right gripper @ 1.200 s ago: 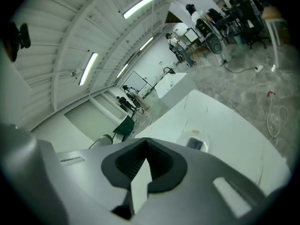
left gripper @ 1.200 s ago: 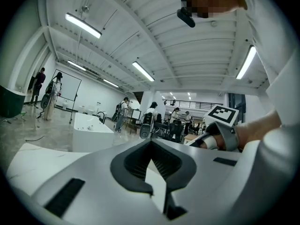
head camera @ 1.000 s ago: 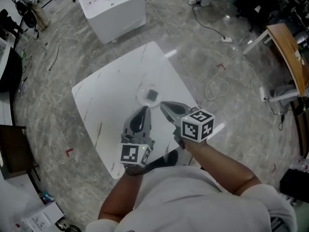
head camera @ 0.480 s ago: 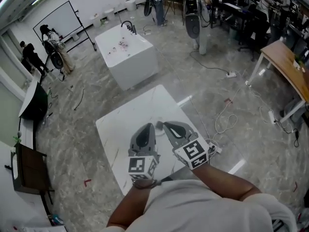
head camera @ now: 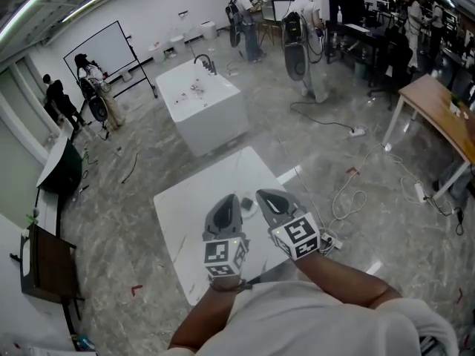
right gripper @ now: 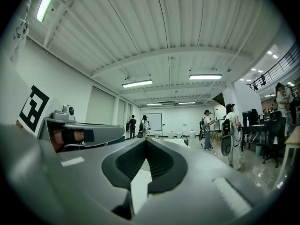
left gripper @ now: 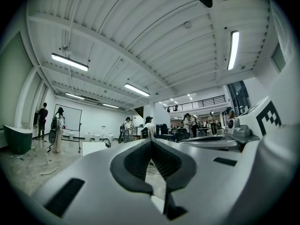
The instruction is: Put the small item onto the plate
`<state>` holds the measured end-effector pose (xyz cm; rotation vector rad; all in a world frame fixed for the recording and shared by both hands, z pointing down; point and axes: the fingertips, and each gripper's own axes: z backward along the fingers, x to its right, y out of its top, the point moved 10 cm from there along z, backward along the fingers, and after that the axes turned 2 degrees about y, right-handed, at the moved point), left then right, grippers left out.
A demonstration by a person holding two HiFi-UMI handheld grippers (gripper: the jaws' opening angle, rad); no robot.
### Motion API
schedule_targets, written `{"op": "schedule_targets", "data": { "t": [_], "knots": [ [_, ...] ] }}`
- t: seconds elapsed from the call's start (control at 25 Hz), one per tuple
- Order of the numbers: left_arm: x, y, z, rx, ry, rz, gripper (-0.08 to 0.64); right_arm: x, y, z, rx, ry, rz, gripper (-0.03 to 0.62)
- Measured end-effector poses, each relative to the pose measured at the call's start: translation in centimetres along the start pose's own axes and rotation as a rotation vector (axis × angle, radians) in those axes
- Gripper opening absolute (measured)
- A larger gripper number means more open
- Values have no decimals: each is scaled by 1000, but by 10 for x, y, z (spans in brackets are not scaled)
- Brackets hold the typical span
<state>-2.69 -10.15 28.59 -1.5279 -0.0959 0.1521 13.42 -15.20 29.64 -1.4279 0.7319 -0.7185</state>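
Note:
In the head view both grippers are held up side by side over the white marble table (head camera: pixel 185 199), pointing level and away from me. My left gripper (head camera: pixel 225 199) is shut with nothing in it, and my right gripper (head camera: pixel 265 195) is likewise shut and empty. A sliver of the clear plate (head camera: pixel 249 208) shows between them on the table; I cannot make out the small item on it. In the left gripper view the left gripper (left gripper: pixel 151 140) has its jaws meeting and looks out into the room. The right gripper (right gripper: pixel 146 139) stands the same in its own view.
A white block with a faucet (head camera: pixel 204 106) stands beyond the table. Cables (head camera: pixel 349 191) trail over the floor at the right, near a wooden desk (head camera: pixel 438 110). A dark cabinet (head camera: pixel 44 262) is at the left. Several people stand at the back.
Both grippers have risen from just above the table and now point level. The head view has tilted up to take in the room. The plate has become mostly hidden behind the grippers.

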Motion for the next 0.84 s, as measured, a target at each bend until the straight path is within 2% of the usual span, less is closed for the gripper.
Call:
{"op": "schedule_targets", "data": {
  "t": [0.84],
  "knots": [
    [-1, -10, -1, -18, 16, 4, 6, 2, 1, -1, -4, 25, -13, 2]
  ]
}}
